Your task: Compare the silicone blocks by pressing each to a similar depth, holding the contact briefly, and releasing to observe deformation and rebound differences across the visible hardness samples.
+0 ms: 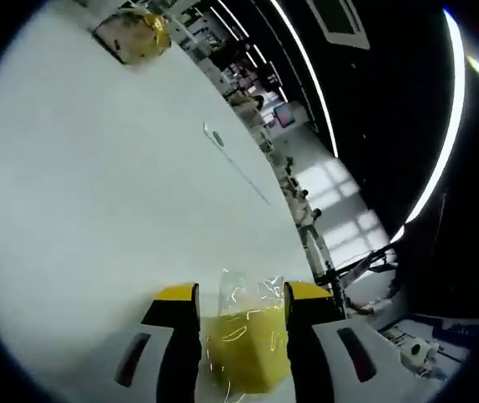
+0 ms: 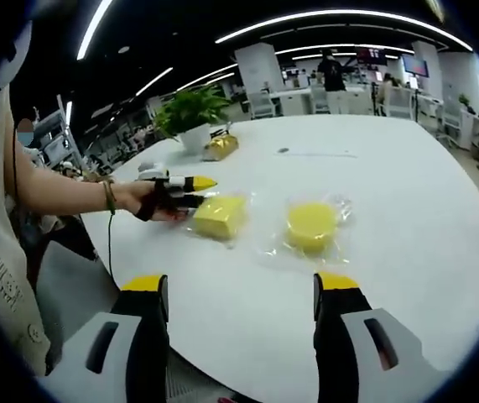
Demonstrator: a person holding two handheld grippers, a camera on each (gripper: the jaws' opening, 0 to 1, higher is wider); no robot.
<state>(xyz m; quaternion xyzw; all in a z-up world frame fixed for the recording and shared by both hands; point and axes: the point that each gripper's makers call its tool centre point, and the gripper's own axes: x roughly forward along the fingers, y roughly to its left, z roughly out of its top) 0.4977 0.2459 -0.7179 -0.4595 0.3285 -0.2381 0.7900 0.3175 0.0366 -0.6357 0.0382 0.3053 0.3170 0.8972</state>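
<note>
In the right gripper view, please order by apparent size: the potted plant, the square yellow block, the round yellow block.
1. potted plant, though farthest.
2 and 3. square yellow block and round yellow block: they look alike, so no ranking.

My left gripper view sits close over the square block (image 1: 243,357); my right gripper view, set farther back, shares it (image 2: 219,216).

I worked at a white table (image 2: 407,193); a plant (image 2: 190,109) stood at its far edge; light strips (image 2: 340,15) crossed the dark ceiling.
</note>
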